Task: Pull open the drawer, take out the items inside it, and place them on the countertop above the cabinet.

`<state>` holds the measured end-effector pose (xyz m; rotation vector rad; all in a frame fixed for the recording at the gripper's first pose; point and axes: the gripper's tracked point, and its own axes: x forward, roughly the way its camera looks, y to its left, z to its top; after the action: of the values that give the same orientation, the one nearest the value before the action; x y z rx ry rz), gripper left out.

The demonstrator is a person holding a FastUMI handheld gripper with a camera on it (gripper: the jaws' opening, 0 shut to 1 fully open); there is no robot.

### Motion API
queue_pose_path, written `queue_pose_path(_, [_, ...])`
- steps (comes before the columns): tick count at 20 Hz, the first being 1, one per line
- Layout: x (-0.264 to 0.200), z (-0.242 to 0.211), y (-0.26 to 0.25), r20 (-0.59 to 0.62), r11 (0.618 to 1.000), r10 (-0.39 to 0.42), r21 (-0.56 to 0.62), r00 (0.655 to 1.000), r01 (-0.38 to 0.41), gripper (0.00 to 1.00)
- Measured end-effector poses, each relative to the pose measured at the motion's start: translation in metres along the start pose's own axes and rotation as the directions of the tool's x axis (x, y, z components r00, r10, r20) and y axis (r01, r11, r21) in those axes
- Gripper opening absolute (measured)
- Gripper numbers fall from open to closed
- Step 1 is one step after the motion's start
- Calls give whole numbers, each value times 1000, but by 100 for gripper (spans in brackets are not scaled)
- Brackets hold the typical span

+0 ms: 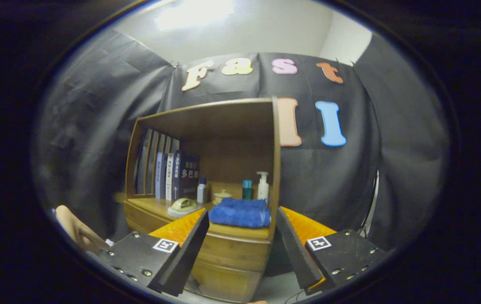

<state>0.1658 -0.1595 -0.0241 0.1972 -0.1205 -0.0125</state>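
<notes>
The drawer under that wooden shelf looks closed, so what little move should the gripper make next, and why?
Probably ease lower and forward toward the drawer front. The gripper is open and holds nothing, its fingers apart in front of the cabinet, level with the folded blue towel on the countertop, short of the closed drawer.

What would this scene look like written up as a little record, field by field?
Gripper: gripper open, fingers spread, holding nothing
Ahead of fingers: wooden cabinet
Drawer: front looks shut
Countertop: folded blue towel, pump bottle, teal container, small white bottle, lidded jar, pale green object
Shelf, beside the bottles: upright books
Person: a hand beside the gripper
</notes>
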Motion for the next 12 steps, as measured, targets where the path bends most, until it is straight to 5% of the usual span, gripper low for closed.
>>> queue_pose_path(12, [-54,-81,-54,-181,997,-72,-7,981,72,97])
